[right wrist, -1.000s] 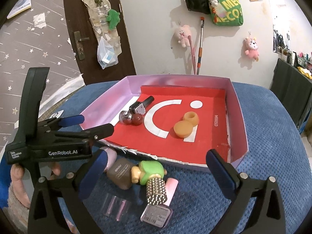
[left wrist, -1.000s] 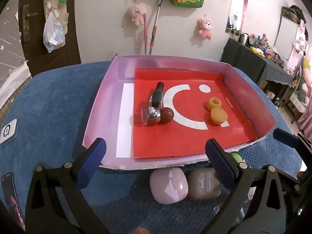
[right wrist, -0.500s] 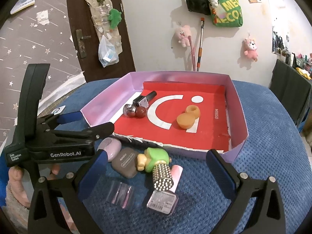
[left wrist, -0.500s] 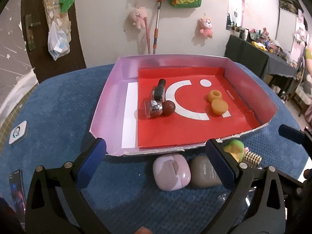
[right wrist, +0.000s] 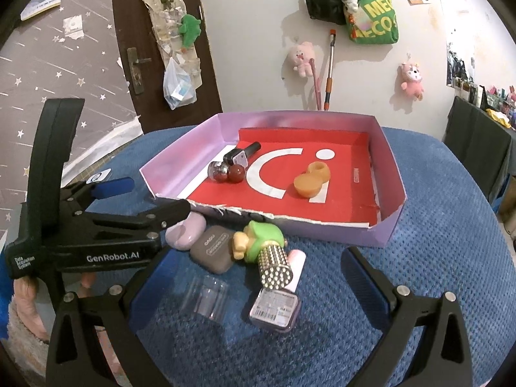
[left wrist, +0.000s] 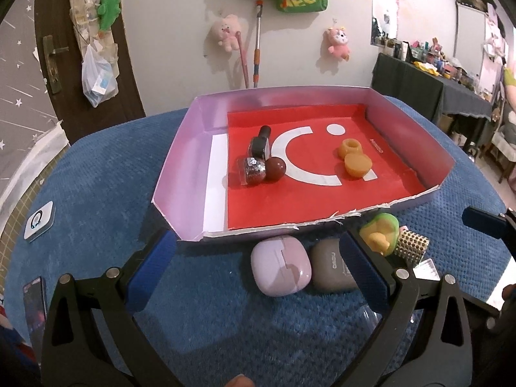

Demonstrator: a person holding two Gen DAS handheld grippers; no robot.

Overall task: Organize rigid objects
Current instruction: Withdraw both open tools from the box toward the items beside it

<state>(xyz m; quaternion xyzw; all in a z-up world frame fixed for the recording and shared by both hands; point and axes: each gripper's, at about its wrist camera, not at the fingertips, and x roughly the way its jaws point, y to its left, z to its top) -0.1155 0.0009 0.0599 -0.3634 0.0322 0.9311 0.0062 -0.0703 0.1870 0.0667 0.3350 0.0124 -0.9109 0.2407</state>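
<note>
- Over the last second the left gripper has drawn back from the tray, jaws spread and empty.
- The lilac case now lies between them, likely next.
- The right gripper hovers, jaws spread, above the studded tube.

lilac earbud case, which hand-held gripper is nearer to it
Left. The left hand-held gripper is open right before the lilac earbud case; the right hand-held gripper is open over the studded tube.

You are looking at one purple tray, two orange rubber pieces and two nail polish bottles in the frame's middle, and two earbud cases lower down.
</note>
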